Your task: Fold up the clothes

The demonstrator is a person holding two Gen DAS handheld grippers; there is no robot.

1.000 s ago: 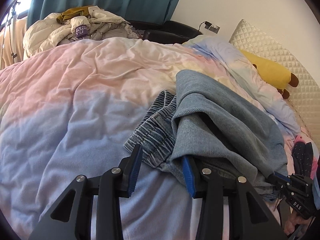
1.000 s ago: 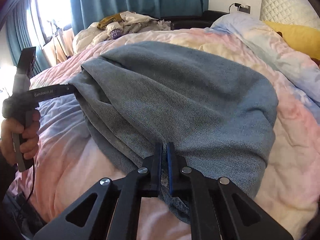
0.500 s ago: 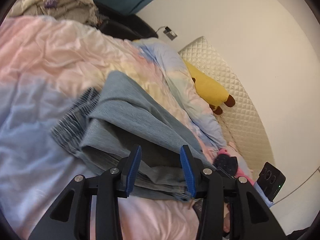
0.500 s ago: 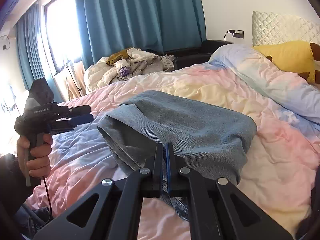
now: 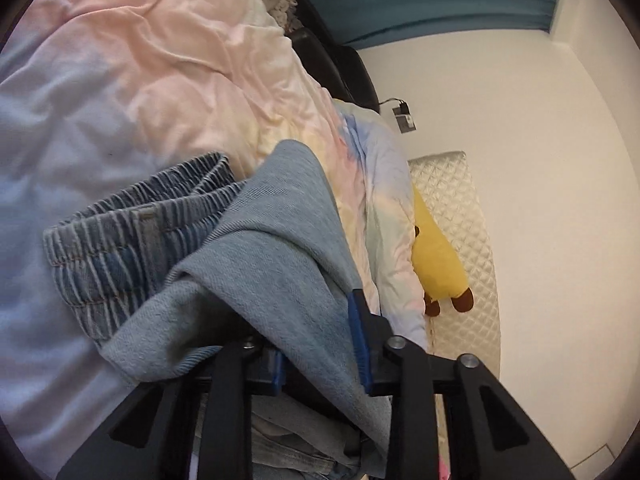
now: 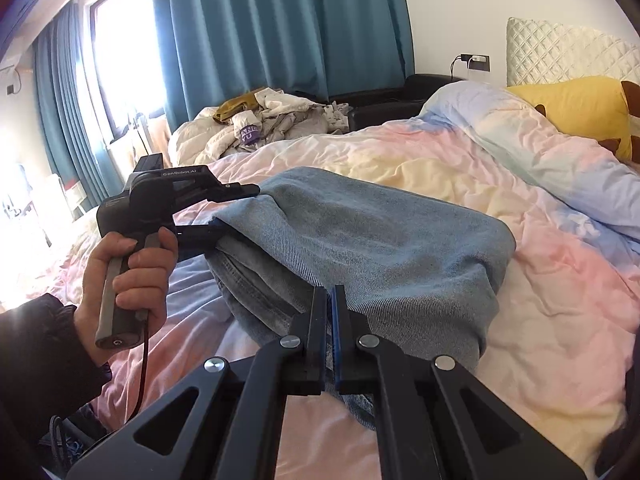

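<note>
A pair of light blue jeans (image 6: pixel 384 240) lies folded over on the pastel duvet (image 6: pixel 540 208); its elastic waistband (image 5: pixel 132 232) shows in the left wrist view. My left gripper (image 5: pixel 320 344) is open, its fingers apart around a fold of the jeans (image 5: pixel 280 272), with cloth draped between them. In the right wrist view the left gripper (image 6: pixel 224 212) reaches into the jeans' far left edge. My right gripper (image 6: pixel 330 332) is shut on the near edge of the jeans.
A pile of unfolded clothes (image 6: pixel 260 120) lies at the far end of the bed by teal curtains (image 6: pixel 280 28). A yellow plush toy (image 5: pixel 436 264) lies against the quilted headboard (image 5: pixel 460 208). A black chair (image 6: pixel 400 100) stands behind the bed.
My left gripper has rolled and moved onto the jeans, so a fold now lies between its open fingers. My right gripper has stayed shut on the jeans and lifted slightly.
</note>
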